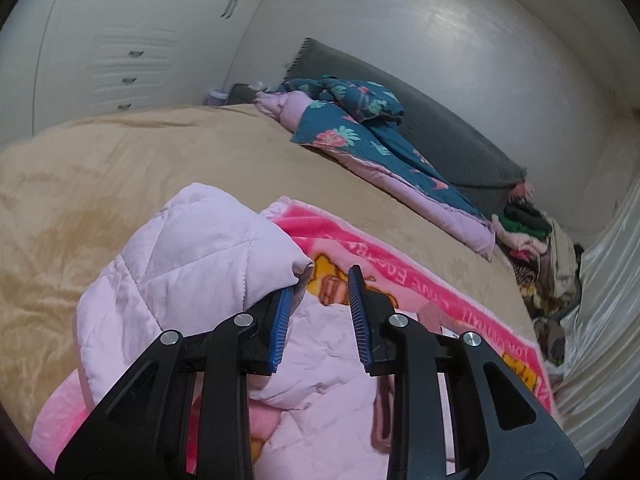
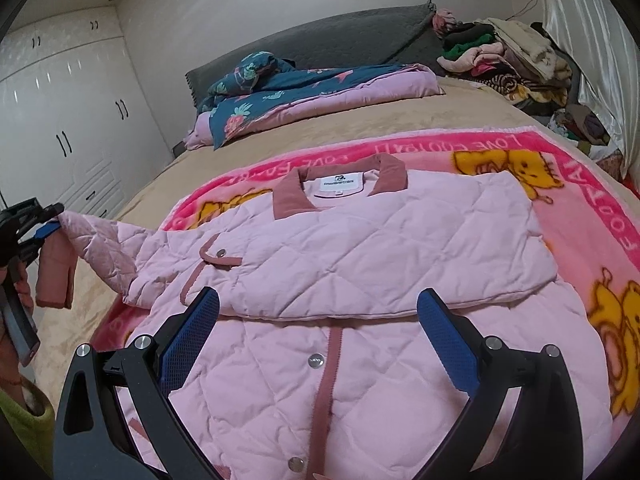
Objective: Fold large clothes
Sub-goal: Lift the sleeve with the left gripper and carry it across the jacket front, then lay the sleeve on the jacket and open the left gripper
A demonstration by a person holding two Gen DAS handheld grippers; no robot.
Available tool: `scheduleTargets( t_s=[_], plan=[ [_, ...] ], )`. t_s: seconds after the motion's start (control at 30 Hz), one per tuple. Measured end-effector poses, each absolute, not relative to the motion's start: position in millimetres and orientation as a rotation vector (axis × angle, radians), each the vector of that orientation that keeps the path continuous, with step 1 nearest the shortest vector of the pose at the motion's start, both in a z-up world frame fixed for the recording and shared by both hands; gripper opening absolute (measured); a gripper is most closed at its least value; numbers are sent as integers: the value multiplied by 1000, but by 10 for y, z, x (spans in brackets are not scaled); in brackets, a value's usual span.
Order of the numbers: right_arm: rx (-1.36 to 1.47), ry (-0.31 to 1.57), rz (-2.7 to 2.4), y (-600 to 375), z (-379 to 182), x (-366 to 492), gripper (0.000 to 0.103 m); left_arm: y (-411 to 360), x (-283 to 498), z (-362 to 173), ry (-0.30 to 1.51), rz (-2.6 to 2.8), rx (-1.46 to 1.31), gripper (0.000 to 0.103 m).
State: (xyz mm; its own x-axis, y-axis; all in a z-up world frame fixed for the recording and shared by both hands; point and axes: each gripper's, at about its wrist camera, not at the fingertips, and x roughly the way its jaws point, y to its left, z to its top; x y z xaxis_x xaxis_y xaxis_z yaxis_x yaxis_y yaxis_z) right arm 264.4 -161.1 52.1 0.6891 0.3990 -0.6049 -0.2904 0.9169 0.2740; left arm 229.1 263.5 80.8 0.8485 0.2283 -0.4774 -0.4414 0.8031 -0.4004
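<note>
With our left gripper (image 2: 50,227) seemingly pinching the sleeve (image 2: 100,240) out beside the pink jacket (image 2: 360,240) and our right gripper (image 2: 320,340) open above its front, the padded cloth may slip from that shallow grip.

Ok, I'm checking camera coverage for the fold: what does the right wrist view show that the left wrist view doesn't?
Only the right wrist view: the jacket's collar, its snap front and the open right gripper. Only the left wrist view: the left gripper close up, jaws apart, with the sleeve draped over one finger. Both: the pink blanket, the floral quilt and the beige bed.
</note>
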Motion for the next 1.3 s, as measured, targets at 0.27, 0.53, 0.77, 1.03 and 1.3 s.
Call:
scheduleTargets(
  t_s=[0.27,0.53,0.77,1.03,1.3],
  plan=[
    [211,700,359,-1983,544,2633,99,1972,2651,985,446,293,-389,20],
    [263,704,304,-2378,480,2634,99,1332,2909,976,479,168,-297,20],
    [300,710,259,-2665,408,2618,99,763,3066,829,541,15,-230,20],
    [338,725,194,-2966,284,2616,99,172,3144,272,666,-134,-150,21],
    [360,728,164,-3097,226,2627,99,-161,2890,-290,750,-201,-116,69]
  ],
)
